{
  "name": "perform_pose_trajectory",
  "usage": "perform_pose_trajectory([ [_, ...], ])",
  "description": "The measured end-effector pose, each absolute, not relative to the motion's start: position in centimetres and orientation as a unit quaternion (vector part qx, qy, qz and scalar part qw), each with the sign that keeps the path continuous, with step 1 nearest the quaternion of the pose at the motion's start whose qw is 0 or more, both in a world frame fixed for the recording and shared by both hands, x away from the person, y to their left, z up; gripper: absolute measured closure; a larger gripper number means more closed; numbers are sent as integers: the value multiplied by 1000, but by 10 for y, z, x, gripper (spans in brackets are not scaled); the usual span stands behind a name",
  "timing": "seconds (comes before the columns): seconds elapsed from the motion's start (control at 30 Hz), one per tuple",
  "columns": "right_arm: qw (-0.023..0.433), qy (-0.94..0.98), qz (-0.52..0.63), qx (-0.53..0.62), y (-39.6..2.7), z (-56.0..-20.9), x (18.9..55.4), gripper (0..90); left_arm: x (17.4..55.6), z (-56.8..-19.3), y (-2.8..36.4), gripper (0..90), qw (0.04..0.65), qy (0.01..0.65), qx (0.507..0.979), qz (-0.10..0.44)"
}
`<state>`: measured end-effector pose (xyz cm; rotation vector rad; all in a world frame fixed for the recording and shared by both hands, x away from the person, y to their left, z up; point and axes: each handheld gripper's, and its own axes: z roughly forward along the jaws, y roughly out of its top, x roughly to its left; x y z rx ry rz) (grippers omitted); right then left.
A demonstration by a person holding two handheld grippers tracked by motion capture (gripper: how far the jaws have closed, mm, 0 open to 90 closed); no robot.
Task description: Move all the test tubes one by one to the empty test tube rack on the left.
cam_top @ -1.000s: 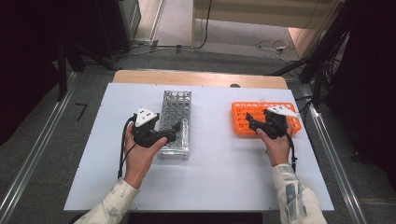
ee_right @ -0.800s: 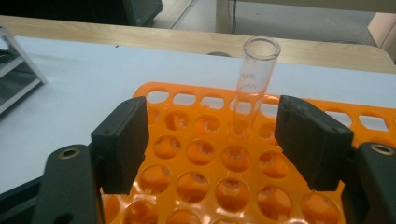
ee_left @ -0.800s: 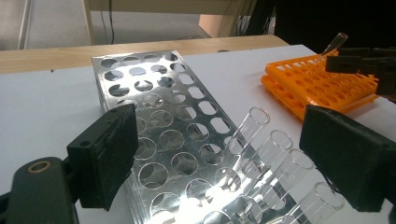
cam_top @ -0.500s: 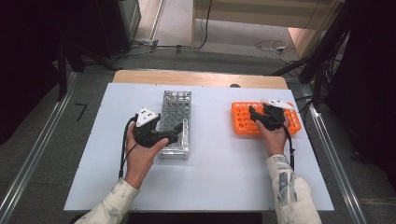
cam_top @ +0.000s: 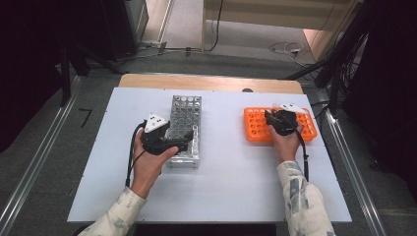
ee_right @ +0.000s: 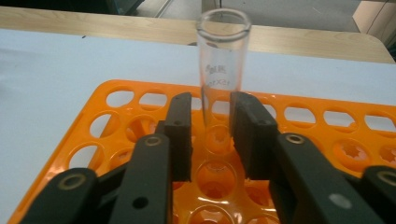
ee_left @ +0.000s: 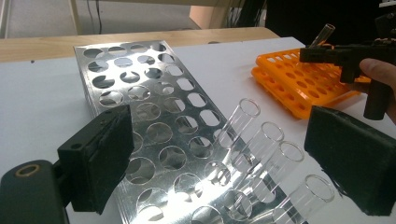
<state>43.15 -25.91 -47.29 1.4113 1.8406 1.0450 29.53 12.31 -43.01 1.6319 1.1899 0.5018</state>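
A clear glass test tube (ee_right: 223,60) stands upright in a hole of the orange rack (ee_right: 121,116). My right gripper (ee_right: 211,140) has just been closing and is shut on this tube low on its body. In the high view that gripper (cam_top: 273,115) sits over the orange rack (cam_top: 255,130) at the right. My left gripper (ee_left: 219,158) is open, its jaws having just been opening a little wider. Several empty glass tubes (ee_left: 243,121) stand between them untouched, in the metal rack (ee_left: 140,88). From above, the left gripper (cam_top: 189,137) lies across the metal rack's (cam_top: 184,105) near end.
Both racks rest on a white board (cam_top: 221,187) over a wooden table (cam_top: 206,81). Most holes in both racks are empty. Cables trail from each gripper toward the person. Metal rails run along the floor on both sides.
The right hand moved forward over the orange rack and its jaws came together around the tube. The left hand stayed over the metal rack.
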Motion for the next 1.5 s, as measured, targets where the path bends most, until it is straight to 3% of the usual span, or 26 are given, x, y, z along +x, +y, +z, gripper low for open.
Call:
perform_pose_trajectory([
  [0.13,296,689,391,534,-263,-472,432,725,295,-430,123,79,506,493,676,208],
  [0.67,303,688,426,503,-268,-426,415,728,294,-427,124,87,509,491,676,204],
  [1.07,266,722,452,451,-249,-412,386,728,291,-422,117,91,514,484,679,202],
  [1.5,222,764,459,396,-211,-427,353,728,288,-417,101,124,517,460,695,196],
])
